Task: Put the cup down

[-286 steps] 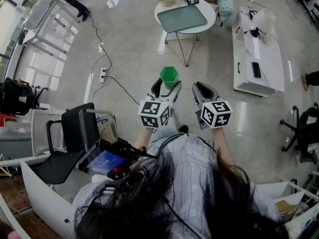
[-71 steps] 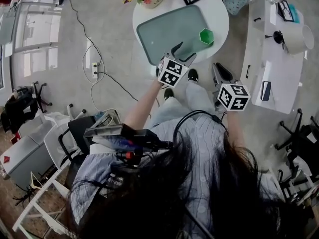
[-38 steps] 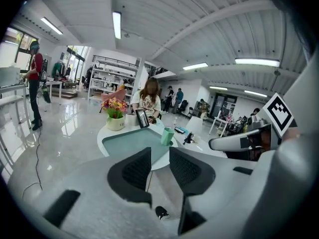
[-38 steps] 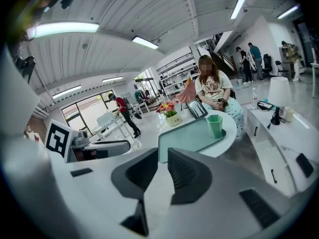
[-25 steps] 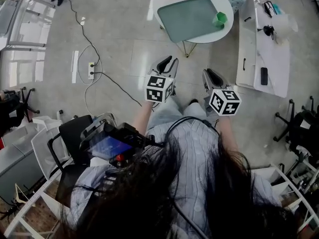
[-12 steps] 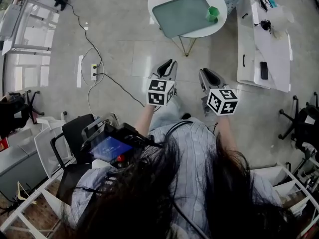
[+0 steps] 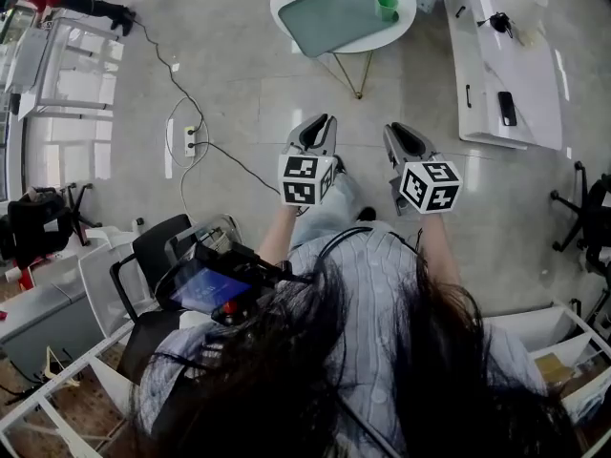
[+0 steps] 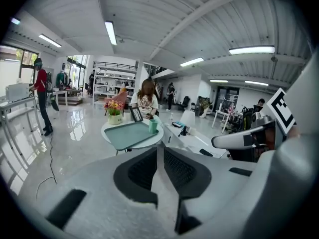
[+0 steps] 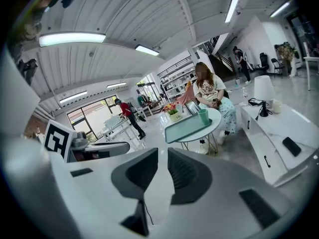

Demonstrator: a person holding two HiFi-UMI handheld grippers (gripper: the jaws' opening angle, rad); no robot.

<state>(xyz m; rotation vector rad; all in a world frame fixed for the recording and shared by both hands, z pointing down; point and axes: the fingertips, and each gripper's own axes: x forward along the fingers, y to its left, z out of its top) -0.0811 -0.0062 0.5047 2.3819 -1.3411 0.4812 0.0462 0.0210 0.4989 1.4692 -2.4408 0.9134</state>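
Observation:
The green cup [image 7: 387, 5] stands upright on the grey-green tray [image 7: 329, 15] on the round white table [image 7: 405, 22], far ahead of both grippers. It also shows in the left gripper view as a small cup [image 8: 153, 126] on the tray [image 8: 128, 135], and in the right gripper view as the cup [image 9: 203, 116] on the tray [image 9: 185, 128]. My left gripper [image 7: 323, 123] is held over the floor, its jaws closing together on nothing [image 8: 160, 149]. My right gripper [image 7: 398, 134] hangs beside it, shut and holding nothing [image 9: 163, 153].
A flower pot [image 8: 114, 117] and a picture frame [image 8: 136, 114] share the round table, with a seated person [image 8: 145, 99] behind it. A long white bench [image 7: 501, 60] with a phone [image 7: 507, 109] runs along the right. A power strip and cable [image 7: 191, 141] lie on the floor at left.
The table with the cup has slid farther up and away in the head view. The left gripper's jaws have narrowed to shut. Both grippers stay side by side, carrying nothing.

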